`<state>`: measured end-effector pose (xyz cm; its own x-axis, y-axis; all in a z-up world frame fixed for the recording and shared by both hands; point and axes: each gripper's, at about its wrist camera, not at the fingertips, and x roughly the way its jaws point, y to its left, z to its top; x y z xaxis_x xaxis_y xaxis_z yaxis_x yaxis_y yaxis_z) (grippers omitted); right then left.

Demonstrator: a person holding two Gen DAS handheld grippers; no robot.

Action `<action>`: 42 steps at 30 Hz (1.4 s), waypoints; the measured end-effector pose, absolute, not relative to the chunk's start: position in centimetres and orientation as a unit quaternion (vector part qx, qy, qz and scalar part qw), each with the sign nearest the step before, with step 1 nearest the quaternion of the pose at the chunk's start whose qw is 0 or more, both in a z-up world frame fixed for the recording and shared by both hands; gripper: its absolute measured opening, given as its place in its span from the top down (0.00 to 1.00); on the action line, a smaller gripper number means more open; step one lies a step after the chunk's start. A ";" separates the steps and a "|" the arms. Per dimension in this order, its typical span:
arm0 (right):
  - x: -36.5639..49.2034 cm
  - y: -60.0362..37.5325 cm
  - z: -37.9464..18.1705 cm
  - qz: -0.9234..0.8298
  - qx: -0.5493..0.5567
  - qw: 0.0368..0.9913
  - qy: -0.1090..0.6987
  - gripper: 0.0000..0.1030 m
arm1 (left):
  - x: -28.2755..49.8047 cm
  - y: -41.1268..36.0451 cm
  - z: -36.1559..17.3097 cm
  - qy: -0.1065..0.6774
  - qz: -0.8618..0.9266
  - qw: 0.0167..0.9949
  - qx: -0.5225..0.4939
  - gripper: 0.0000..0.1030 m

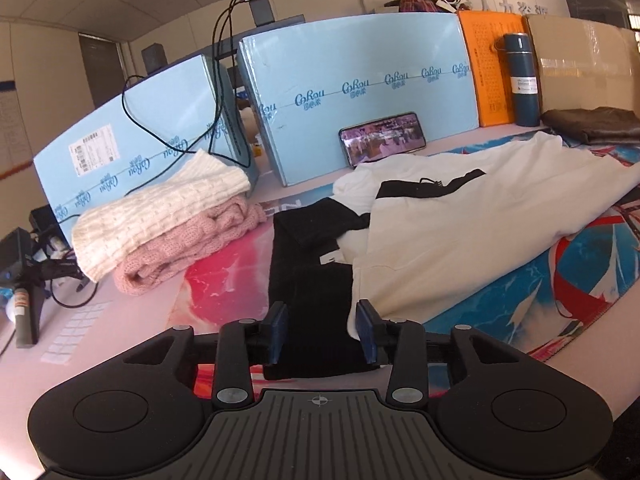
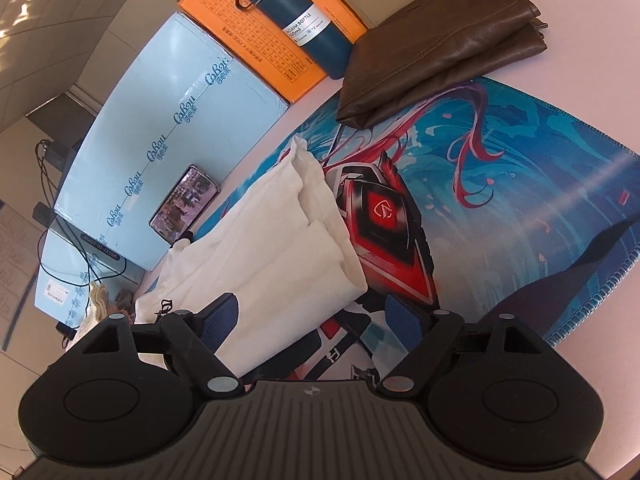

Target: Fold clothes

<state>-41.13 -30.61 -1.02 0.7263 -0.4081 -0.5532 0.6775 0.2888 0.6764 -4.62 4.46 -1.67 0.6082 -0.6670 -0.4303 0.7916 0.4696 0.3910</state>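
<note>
White garment point(image 1: 460, 232) with black sleeve point(image 1: 312, 280), rumpled on mat; both hand-held grippers point(image 1: 322, 332) point(image 2: 316, 320) open, empty.

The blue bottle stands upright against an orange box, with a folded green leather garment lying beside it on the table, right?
Nearly. The folded leather garment is brown, not green, as the right wrist view shows plainly. The rest holds: the blue bottle stands upright against the orange box, with the garment beside it on the table.

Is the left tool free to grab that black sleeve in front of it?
Probably yes: the left tool stands open with the black sleeve already lying between its fingers, and nothing covers that end.
</note>
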 end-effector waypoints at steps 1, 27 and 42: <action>-40.9 -30.7 -1.0 -0.346 0.489 0.788 0.138 0.23 | -4.7 4.8 -1.5 0.100 -0.423 0.854 0.286 0.48; -37.7 -30.5 -2.7 -0.390 0.493 0.771 0.106 0.89 | -8.6 0.8 -4.3 -0.055 -0.577 0.686 0.440 0.98; -42.1 -26.8 -1.3 -0.404 0.477 0.776 0.084 0.90 | -11.9 4.9 -3.2 -0.035 -0.613 0.676 0.407 0.96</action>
<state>-42.10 -26.78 -1.27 0.6596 -0.5464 -0.5162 0.7070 0.2180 0.6727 -11.94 4.87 -3.16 0.2460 -0.8574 -0.4520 0.8004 -0.0834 0.5937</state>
